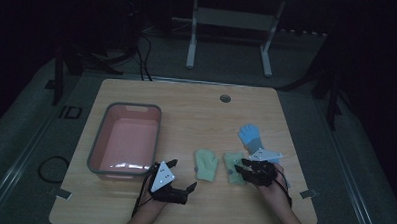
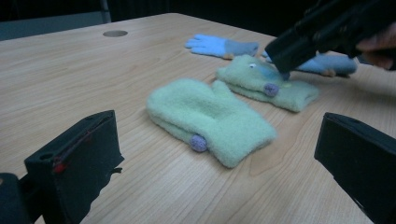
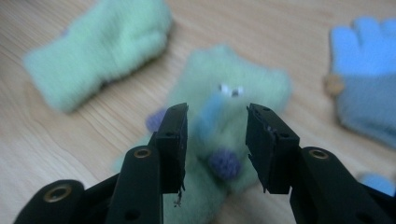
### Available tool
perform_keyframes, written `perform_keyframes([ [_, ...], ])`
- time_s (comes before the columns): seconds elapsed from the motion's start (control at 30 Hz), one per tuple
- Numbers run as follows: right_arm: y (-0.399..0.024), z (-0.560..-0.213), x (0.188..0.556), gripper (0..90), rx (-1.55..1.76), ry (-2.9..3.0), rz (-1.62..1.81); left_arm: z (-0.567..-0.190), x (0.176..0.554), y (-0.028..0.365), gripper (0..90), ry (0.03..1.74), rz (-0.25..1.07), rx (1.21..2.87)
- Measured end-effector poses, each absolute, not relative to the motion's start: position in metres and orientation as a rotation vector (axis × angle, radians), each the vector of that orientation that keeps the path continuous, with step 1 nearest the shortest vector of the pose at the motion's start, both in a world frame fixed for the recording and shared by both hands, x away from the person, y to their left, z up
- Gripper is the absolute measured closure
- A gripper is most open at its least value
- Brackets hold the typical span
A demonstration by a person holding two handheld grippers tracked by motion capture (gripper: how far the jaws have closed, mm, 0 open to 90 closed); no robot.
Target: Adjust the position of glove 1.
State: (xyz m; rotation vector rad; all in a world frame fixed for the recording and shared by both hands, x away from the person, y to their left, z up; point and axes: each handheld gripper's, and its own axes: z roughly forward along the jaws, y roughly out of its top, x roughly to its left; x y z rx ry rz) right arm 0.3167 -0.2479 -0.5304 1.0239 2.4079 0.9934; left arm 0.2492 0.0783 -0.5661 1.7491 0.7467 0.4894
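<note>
Where right tongs gape | fuzzy green mitten | woodgrain table

A dim lab or recording room: lone wooden table, floor cables, equipment stand legs.

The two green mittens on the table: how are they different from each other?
The plain green mitten lies free, with nothing over it; the green mitten with eyes lies under the right gripper, whose open jaws straddle it. The plain one shows no face; the other has eyes and a blue patch. Both are fuzzy, with purple bobbles.
</note>
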Motion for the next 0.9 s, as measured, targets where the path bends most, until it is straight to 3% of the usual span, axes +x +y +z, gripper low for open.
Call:
perform_keyframes([
  [0.2, -0.250, -0.550, 0.315, 60.6, 1.065, 2.416, 0.993, -0.566, 0.249, 0.078, 0.5, 0.743, 0.486, 1.754],
  [0.4, -0.244, -0.553, 0.313, 77.0, 1.053, 2.405, 0.987, -0.566, 0.250, 0.079, 0.5, 0.748, 0.479, 1.748],
  [0.57, -0.240, -0.551, 0.311, 81.9, 1.093, 2.383, 0.960, -0.566, 0.249, 0.078, 0.5, 0.746, 0.484, 1.753],
  [0.9, -0.233, -0.500, 0.309, 83.0, 1.131, 2.232, 1.036, -0.566, 0.249, 0.079, 0.5, 0.747, 0.492, 1.741],
])
